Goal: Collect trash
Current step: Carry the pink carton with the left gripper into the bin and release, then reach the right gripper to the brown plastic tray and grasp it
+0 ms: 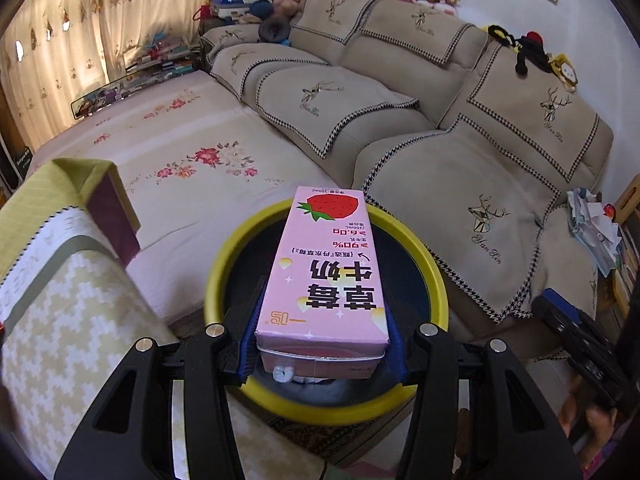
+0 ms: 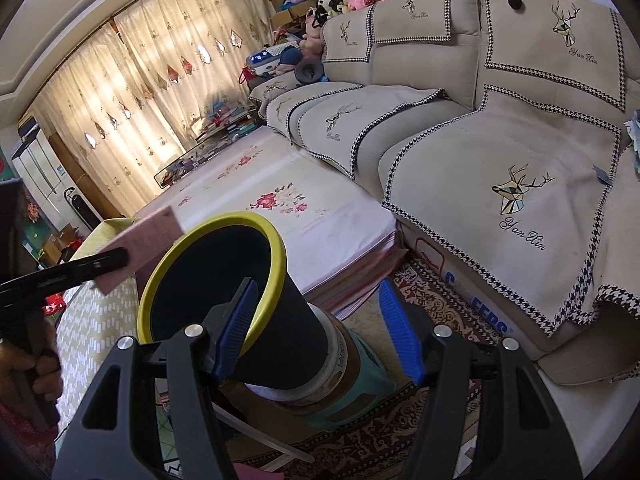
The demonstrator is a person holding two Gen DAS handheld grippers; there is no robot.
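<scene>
The milk carton (image 1: 322, 268) is smooth coated paper with a slight sheen. The bin (image 2: 248, 308) looks like matt black plastic, with a smooth yellow plastic rim (image 1: 424, 256). The sofa (image 1: 460, 168) wears matt woven cloth covers with stitched edging. The tongs' pads (image 2: 236, 328) are ribbed blue rubber or plastic on smooth black plastic arms with shiny metal pins. The rug (image 2: 432, 300) looks coarse-woven.

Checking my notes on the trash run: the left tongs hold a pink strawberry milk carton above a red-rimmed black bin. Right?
Not quite: the bin's rim is yellow, not red, as the left wrist view shows. The rest holds: the left tongs hold the pink strawberry milk carton above that black bin.
</scene>
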